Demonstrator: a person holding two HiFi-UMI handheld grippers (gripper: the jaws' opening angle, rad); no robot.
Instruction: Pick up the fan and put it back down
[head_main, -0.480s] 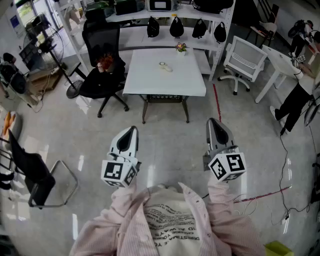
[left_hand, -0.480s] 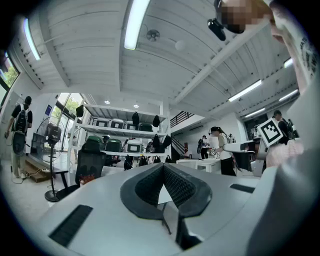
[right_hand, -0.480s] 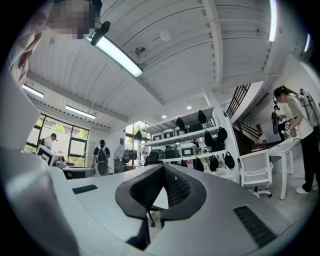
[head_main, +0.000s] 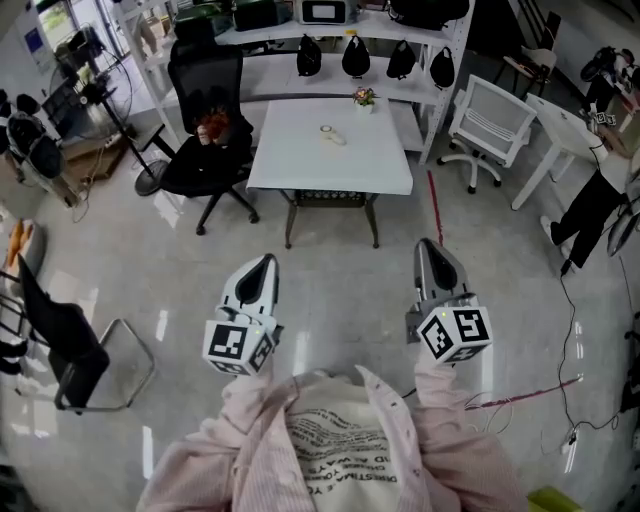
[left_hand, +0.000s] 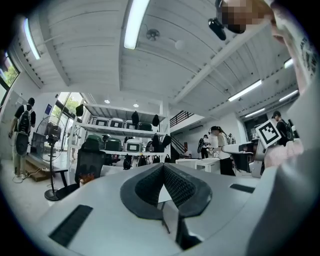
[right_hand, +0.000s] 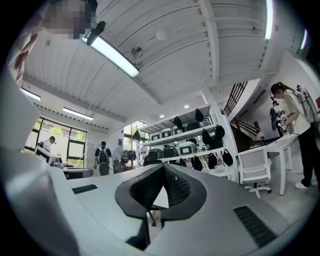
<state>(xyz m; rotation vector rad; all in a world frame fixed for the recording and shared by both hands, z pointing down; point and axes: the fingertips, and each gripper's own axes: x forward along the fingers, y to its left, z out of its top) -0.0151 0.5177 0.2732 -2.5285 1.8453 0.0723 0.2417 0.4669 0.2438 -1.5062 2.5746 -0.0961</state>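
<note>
The fan (head_main: 331, 134), as far as I can judge, is the small pale thing lying flat near the middle of the white counter (head_main: 290, 165), with a little flower pot (head_main: 362, 97) beyond it at the far edge. It is too small from here for me to make out its parts. It is well apart from both grippers, with open floor between. My left gripper (head_main: 261, 264) and right gripper (head_main: 429, 247) are held about level in front of the chest, each with its jaws pressed together on nothing. The step in hand is the approach. I would walk straight to the near edge of the counter, keeping clear of the black chair (head_main: 205, 140) at its left. I would spread one gripper's jaws well before arriving, then come in low and level across the fan's narrow part, so the gripper closes on it squarely rather than pushing it along the smooth top.
</note>
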